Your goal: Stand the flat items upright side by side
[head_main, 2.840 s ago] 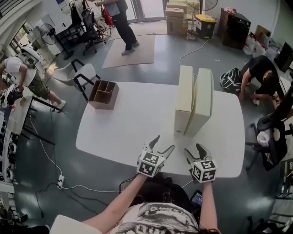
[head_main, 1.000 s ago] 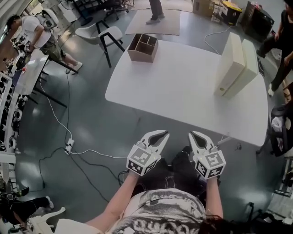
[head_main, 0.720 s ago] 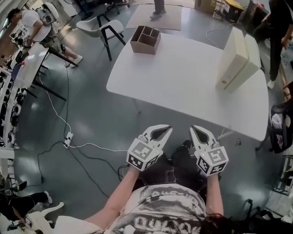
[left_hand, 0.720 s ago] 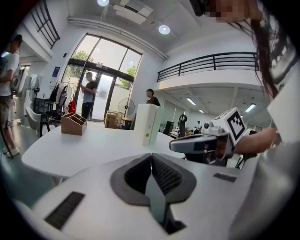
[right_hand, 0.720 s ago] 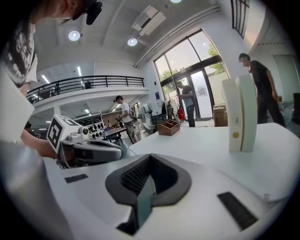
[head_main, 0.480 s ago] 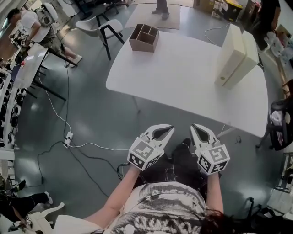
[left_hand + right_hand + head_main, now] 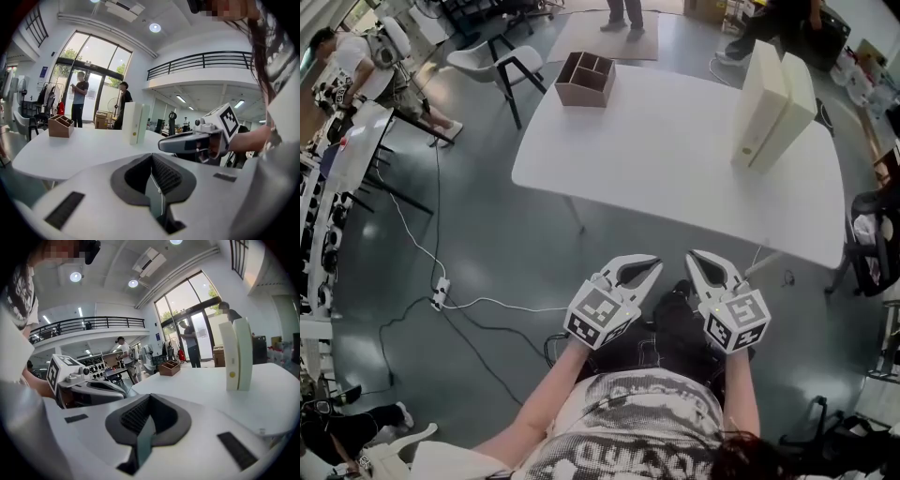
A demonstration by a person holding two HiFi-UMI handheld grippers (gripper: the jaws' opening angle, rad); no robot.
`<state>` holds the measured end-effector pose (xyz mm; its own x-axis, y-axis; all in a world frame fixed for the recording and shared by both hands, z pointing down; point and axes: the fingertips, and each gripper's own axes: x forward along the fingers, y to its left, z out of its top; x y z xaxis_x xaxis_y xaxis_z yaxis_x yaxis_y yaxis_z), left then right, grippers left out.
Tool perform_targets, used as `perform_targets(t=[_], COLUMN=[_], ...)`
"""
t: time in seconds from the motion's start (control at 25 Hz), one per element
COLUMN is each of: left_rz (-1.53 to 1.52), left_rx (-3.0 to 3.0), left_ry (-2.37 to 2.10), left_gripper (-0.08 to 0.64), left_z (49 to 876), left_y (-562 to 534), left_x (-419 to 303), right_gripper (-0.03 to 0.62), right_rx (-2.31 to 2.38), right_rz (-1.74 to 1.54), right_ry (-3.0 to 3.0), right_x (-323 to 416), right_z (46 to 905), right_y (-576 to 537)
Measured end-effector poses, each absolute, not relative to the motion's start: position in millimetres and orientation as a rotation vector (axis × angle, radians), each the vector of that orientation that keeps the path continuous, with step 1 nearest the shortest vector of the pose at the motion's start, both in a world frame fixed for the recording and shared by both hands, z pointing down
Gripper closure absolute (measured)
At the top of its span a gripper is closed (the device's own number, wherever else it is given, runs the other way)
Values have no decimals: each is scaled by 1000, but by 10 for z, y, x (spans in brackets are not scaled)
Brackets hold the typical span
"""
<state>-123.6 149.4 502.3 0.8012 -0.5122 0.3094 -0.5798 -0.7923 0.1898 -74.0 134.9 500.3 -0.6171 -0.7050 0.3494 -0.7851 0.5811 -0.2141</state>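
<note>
Two flat cream boxes (image 7: 772, 94) stand upright side by side at the far right of the white table (image 7: 656, 159). They also show in the left gripper view (image 7: 134, 123) and the right gripper view (image 7: 236, 355). Both grippers hang over the floor in front of my body, well short of the table. My left gripper (image 7: 649, 266) is shut and empty, its jaws meeting (image 7: 151, 158). My right gripper (image 7: 695, 256) is shut and empty too (image 7: 149, 400).
A brown wooden compartment box (image 7: 584, 79) sits at the table's far left corner. A white chair (image 7: 492, 58) stands beyond it. A cable and power strip (image 7: 441, 293) lie on the grey floor at left. People stand beyond the table and at a bench (image 7: 342, 70) at left.
Earlier both grippers stood open at the table's near edge by the boxes. Now I am further back, and both grippers are shut and off the table. In the last second they barely shifted.
</note>
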Motion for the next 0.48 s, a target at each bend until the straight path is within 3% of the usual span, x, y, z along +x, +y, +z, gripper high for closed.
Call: perform_targets(t=[0.48], left_rz=[374], left_rx=[2723], left_ry=[-856], left_gripper=[546], left_z=[5005], left_y=[1524], left_x=[-1234], right_gripper=[597], right_rx=[1203], right_rz=[501], right_ry=[-2592], right_x=[-788], right_z=[5011], right_y=[1376])
